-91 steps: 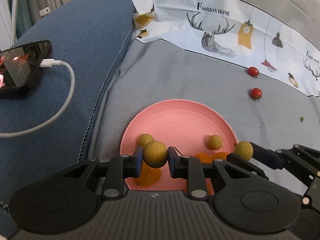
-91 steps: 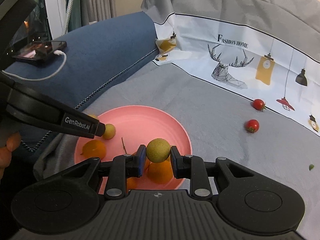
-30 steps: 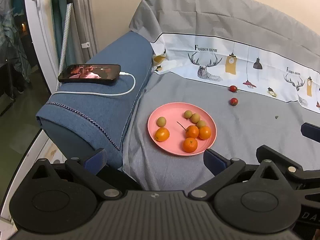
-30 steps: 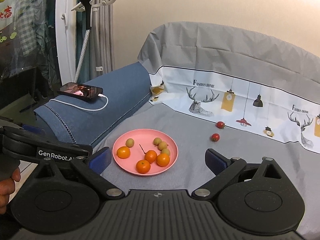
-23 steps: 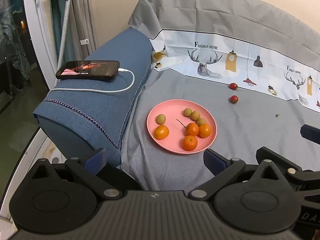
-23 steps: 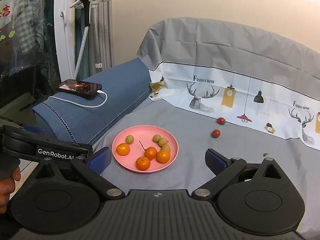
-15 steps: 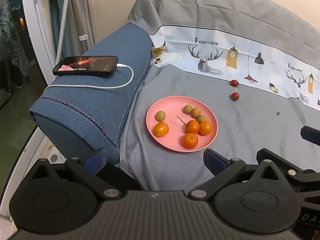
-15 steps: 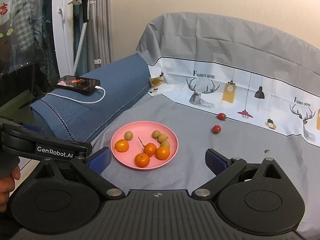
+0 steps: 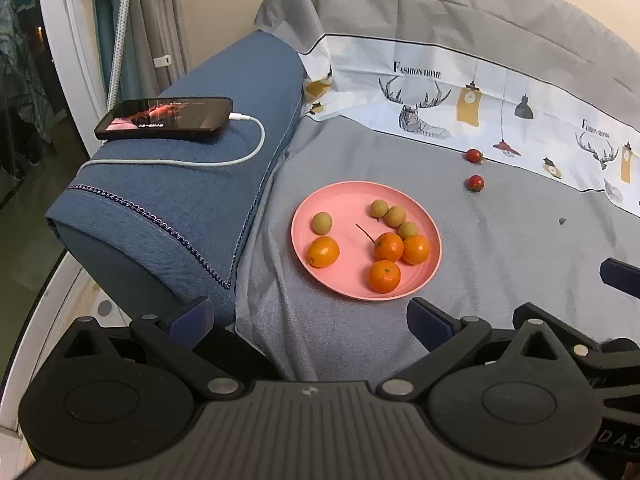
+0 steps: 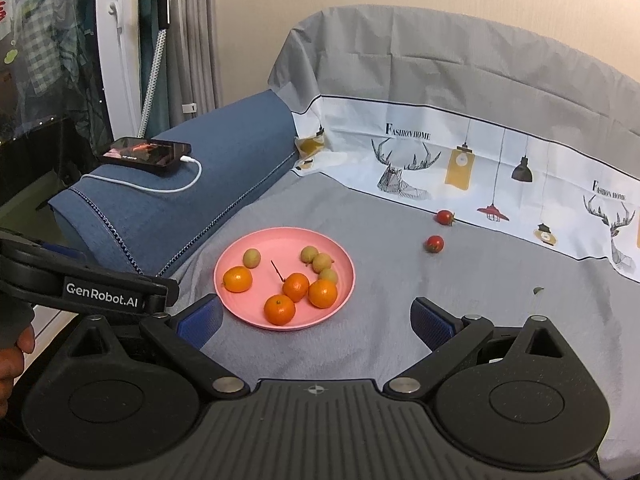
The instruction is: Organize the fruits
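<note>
Right wrist view | both grippers, left gripper (image 9: 308,314) and right gripper (image 10: 316,318), spread wide, nothing held | round pink plastic plate (image 10: 240,254) loaded | two small red cherry tomatoes (image 10: 435,243) left out: best pinched gently, one per gripper.

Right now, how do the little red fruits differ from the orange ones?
The two red fruits lie on the grey cloth, off the pink plate; the four orange fruits sit on it. The red ones look smaller than the orange ones. All are round, and neither claw touches any.

pink plate (image 9: 428,216): smooth matt plastic | sofa cover (image 9: 500,248): grey woven cloth | armrest (image 9: 188,184): blue coarse fabric | phone (image 9: 164,118): glossy screen | mandarins (image 9: 384,276): shiny dimpled peel
</note>
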The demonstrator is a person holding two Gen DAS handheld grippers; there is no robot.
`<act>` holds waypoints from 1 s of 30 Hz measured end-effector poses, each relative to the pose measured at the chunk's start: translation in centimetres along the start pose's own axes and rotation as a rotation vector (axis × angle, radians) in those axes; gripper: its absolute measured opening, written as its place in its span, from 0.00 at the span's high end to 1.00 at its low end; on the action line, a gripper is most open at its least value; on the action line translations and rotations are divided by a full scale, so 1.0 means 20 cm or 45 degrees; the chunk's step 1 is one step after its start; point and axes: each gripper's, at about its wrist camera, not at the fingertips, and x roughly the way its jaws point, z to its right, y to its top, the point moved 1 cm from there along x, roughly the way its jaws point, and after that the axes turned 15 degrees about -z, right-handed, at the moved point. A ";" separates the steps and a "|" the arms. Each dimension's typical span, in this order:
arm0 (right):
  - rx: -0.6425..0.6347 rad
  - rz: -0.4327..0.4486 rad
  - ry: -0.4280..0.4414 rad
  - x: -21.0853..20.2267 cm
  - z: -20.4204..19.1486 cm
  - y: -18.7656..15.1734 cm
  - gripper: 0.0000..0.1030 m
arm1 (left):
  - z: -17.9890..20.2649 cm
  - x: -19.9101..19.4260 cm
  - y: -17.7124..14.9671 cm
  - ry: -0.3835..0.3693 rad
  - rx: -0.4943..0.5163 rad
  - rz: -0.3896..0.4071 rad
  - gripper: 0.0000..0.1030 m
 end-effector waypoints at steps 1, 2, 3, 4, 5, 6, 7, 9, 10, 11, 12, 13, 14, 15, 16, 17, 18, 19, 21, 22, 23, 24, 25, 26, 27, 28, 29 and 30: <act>0.001 -0.006 0.002 0.01 0.00 0.00 0.03 | 0.00 0.01 0.01 0.001 -0.001 -0.005 0.00; 0.004 -0.013 0.003 0.02 0.01 0.00 0.03 | 0.00 0.02 0.01 0.001 -0.001 -0.011 0.00; 0.006 -0.019 0.005 0.03 0.01 0.01 0.03 | 0.00 0.03 0.02 0.002 -0.001 -0.017 0.00; 0.010 -0.027 0.006 0.05 0.02 0.01 0.03 | 0.01 0.04 0.03 0.002 0.000 -0.024 0.00; 0.013 -0.034 0.007 0.06 0.03 0.01 0.03 | 0.01 0.05 0.03 0.003 0.000 -0.030 0.00; 0.016 -0.042 0.007 0.08 0.03 0.02 0.03 | 0.01 0.06 0.05 0.004 0.001 -0.038 0.00; 0.020 -0.048 0.008 0.09 0.04 0.02 0.03 | 0.02 0.07 0.06 0.004 0.001 -0.045 0.00; 0.028 -0.059 0.006 0.12 0.06 0.03 0.03 | 0.02 0.10 0.08 0.003 -0.002 -0.058 0.00; 0.035 -0.064 0.005 0.14 0.07 0.04 0.03 | 0.02 0.11 0.10 0.003 -0.005 -0.064 0.00; 0.042 -0.069 0.004 0.16 0.08 0.04 0.03 | 0.03 0.12 0.12 0.004 -0.008 -0.070 0.00; 0.051 -0.075 0.003 0.18 0.10 0.04 0.03 | 0.03 0.13 0.14 0.008 -0.009 -0.073 0.00; 0.065 -0.084 0.003 0.20 0.12 0.05 0.03 | 0.03 0.15 0.16 0.014 -0.009 -0.077 0.00; 0.077 -0.091 0.002 0.22 0.14 0.06 0.03 | 0.04 0.16 0.18 0.021 -0.008 -0.081 0.00; 0.089 -0.097 0.002 0.24 0.16 0.06 0.03 | 0.04 0.18 0.20 0.026 -0.010 -0.085 0.00; 0.101 -0.100 -0.003 0.26 0.19 0.07 0.02 | 0.05 0.19 0.22 0.030 -0.012 -0.091 0.00; 0.117 -0.101 -0.015 0.29 0.22 0.08 0.02 | 0.05 0.21 0.25 0.033 -0.015 -0.097 0.00; 0.130 -0.101 -0.026 0.31 0.25 0.09 0.02 | 0.06 0.23 0.27 0.034 -0.018 -0.103 0.00; 0.150 -0.101 -0.042 0.35 0.28 0.10 0.02 | 0.06 0.24 0.30 0.035 -0.022 -0.107 0.00; 0.189 -0.092 -0.076 0.41 0.36 0.13 0.01 | 0.08 0.28 0.36 0.040 -0.023 -0.115 0.00; 0.208 -0.084 -0.099 0.45 0.40 0.14 0.01 | 0.09 0.30 0.39 0.044 -0.020 -0.116 0.00; 0.230 -0.078 -0.129 0.51 0.46 0.16 0.01 | 0.11 0.31 0.41 0.048 -0.017 -0.116 0.00; 0.244 -0.076 -0.147 0.56 0.50 0.17 0.01 | 0.12 0.33 0.44 0.050 -0.014 -0.119 0.00; 0.261 -0.081 -0.167 0.62 0.55 0.18 0.01 | 0.13 0.35 0.47 0.052 -0.010 -0.121 0.00; 0.284 -0.090 -0.189 0.70 0.61 0.20 0.01 | 0.15 0.37 0.51 0.053 -0.005 -0.124 0.00; 0.301 -0.094 -0.200 0.76 0.66 0.21 0.01 | 0.17 0.39 0.54 0.056 0.001 -0.126 0.00; 0.319 -0.095 -0.213 0.84 0.71 0.22 0.01 | 0.19 0.41 0.57 0.058 0.006 -0.127 0.00; 0.328 -0.099 -0.223 0.90 0.75 0.24 0.01 | 0.20 0.43 0.60 0.061 0.012 -0.128 0.00; 0.335 -0.105 -0.235 0.98 0.79 0.26 0.01 | 0.22 0.46 0.63 0.063 0.017 -0.131 0.00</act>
